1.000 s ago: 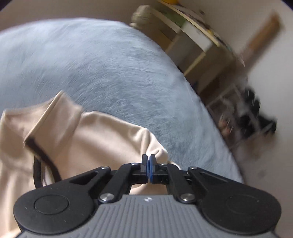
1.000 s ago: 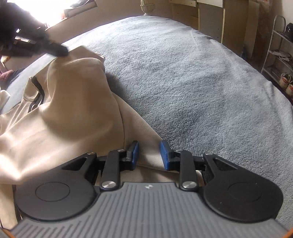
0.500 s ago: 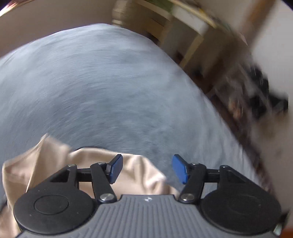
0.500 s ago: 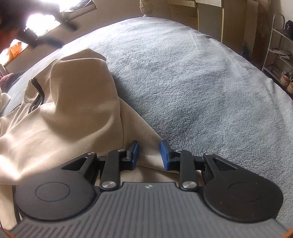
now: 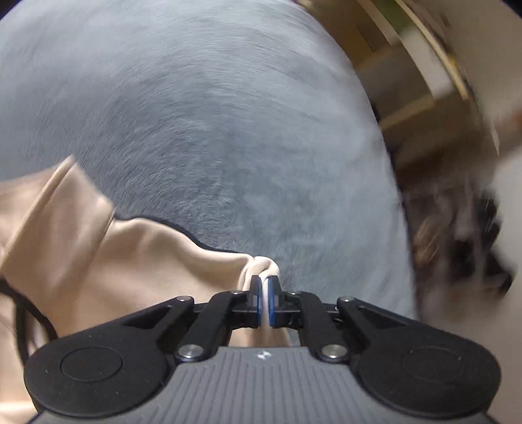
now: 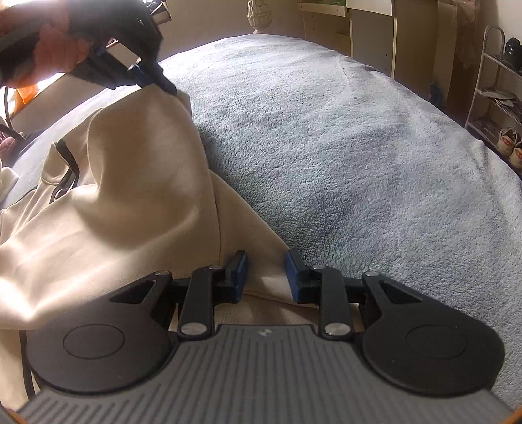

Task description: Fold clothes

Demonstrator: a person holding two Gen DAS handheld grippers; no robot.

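A beige hooded garment point(image 6: 130, 195) with a dark drawstring lies on a grey-blue fleece blanket point(image 6: 359, 146). In the left wrist view my left gripper point(image 5: 267, 301) is shut on a bunched edge of the beige garment point(image 5: 114, 267), lifting it off the blanket point(image 5: 212, 130). In the right wrist view the left gripper point(image 6: 146, 76) shows at the upper left, held by a hand point(image 6: 55, 49), pinching a raised peak of cloth. My right gripper point(image 6: 266, 272) stands open low over the garment's near edge, cloth lying between and under its blue pads.
A shoe rack point(image 6: 496, 98) with shoes stands at the right beyond the bed edge. Wooden shelving point(image 6: 375, 39) and a pale lamp base point(image 6: 259, 13) line the far wall. Open blanket spreads to the right of the garment. The left wrist view is motion-blurred.
My left gripper let go of the cloth, opened, then closed again on the garment's edge and is lifting it. The right gripper has stayed open in place.
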